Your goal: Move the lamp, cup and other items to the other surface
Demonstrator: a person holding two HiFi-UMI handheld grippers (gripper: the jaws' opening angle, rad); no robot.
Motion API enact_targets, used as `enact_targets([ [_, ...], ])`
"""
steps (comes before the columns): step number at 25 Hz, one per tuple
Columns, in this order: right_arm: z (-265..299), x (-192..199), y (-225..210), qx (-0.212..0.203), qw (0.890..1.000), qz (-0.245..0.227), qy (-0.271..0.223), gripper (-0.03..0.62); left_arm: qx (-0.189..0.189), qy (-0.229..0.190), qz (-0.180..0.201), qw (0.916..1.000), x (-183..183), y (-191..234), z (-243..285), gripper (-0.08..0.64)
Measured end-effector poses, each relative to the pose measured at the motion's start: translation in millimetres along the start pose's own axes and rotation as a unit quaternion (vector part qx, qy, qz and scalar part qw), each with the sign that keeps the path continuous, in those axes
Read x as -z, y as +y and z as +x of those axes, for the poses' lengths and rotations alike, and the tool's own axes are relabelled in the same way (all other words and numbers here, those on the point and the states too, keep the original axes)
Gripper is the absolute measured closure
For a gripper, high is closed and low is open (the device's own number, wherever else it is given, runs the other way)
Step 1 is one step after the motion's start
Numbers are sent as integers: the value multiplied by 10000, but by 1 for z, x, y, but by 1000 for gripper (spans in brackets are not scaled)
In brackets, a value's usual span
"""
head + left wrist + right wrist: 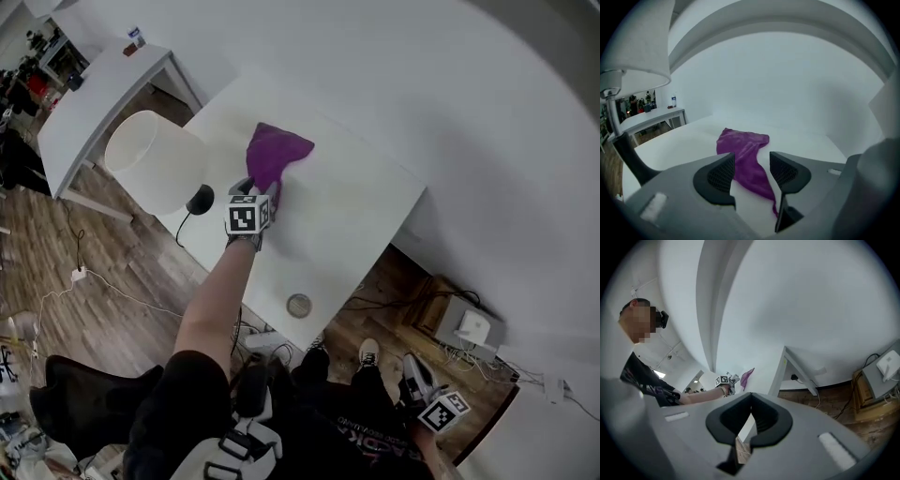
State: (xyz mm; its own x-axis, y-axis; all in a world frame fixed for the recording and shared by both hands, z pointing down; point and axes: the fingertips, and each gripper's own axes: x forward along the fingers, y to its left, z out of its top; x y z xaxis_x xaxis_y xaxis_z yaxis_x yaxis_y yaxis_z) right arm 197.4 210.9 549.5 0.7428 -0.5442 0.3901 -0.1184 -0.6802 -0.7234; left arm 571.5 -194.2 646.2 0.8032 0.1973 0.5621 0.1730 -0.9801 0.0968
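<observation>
A purple cloth (274,155) lies crumpled on the white table (356,206). My left gripper (261,192) is at its near end, open, and in the left gripper view the cloth (745,150) runs along the tabletop between the two spread jaws of this gripper (751,161). A lamp with a white shade (155,159) and a black base (200,199) stands just left of that gripper. A small round disc (298,305) lies near the table's front edge. My right gripper (419,382) hangs low beside the person's legs, off the table, shut and empty (751,401).
A second white table (94,94) stands at the upper left across a wooden floor. Cables trail on the floor (84,277). A white box (473,328) sits on the floor under the right end of the table. A wall runs behind the table.
</observation>
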Motion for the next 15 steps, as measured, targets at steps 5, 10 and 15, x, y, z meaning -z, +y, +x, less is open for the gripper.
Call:
enact_targets([
  [5, -18, 9, -8, 485, 9987, 129, -95, 595, -349, 221, 247, 9988, -16, 27, 43, 321],
  [10, -20, 14, -14, 711, 9970, 276, -103, 595, -395, 537, 509, 9965, -20, 39, 75, 253],
  [15, -16, 20, -15, 747, 9966, 352, 29, 595, -255, 779, 473, 9955, -9, 38, 100, 253],
])
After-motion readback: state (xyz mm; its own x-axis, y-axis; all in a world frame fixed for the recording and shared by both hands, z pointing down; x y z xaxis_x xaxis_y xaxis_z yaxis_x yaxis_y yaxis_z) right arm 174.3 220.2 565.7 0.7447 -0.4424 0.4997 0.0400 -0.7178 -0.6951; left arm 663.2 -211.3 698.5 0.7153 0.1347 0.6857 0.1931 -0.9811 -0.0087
